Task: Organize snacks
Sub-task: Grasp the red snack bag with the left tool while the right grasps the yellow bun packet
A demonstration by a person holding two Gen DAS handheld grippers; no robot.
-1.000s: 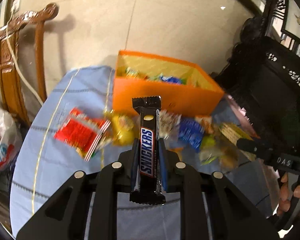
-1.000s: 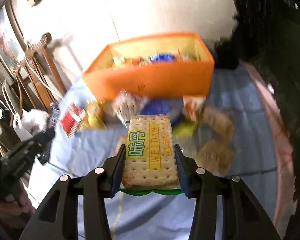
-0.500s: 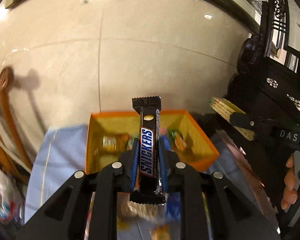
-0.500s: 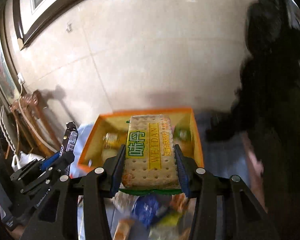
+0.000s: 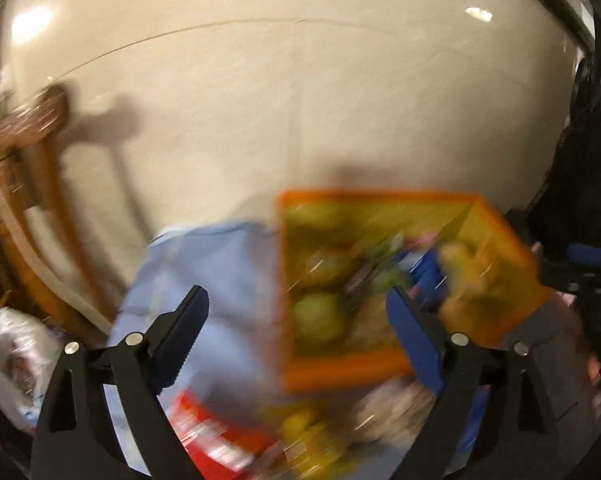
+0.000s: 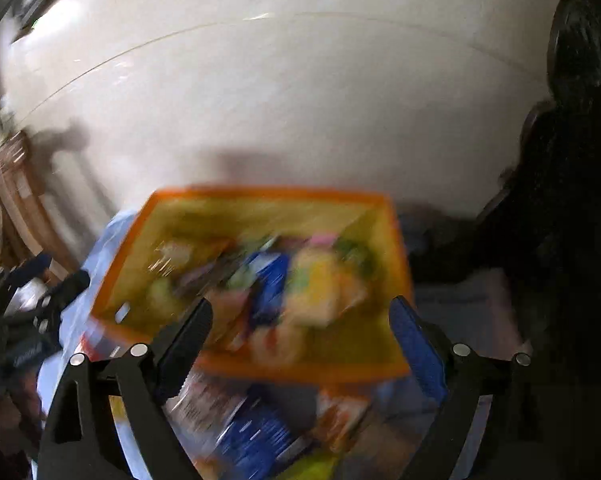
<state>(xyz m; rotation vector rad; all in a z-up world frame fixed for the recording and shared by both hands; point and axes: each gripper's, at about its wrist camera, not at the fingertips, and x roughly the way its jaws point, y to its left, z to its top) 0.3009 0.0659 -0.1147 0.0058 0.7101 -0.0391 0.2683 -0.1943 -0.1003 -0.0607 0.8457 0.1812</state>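
Comparing this moment with the frames just before, we see both hands have let go. Half a second ago the left gripper (image 5: 296, 332) pinched a Snickers bar upright between its pads; now its jaws have just been opening and stand wide apart with nothing between them. The right gripper (image 6: 300, 336) carried a Weidan cracker pack; its jaws have likewise just been opening and are empty.

Both cameras look down into the orange box (image 6: 260, 194), which sits on the blue cloth (image 5: 220, 264) against the pale wall. We judge that the bar and the crackers dropped into the box, though the heavy motion blur keeps us from picking either out among the heap of snacks (image 6: 300, 280) inside. That would make two more items sorted.

More loose packets (image 6: 256, 428) lie on the cloth in front of the box, among them a red pack (image 5: 216, 436) in the left view, so the task is not finished.

As for writing, we can read nothing now: every label is smeared. The Snickers and Weidan names were legible only in the earlier frames.
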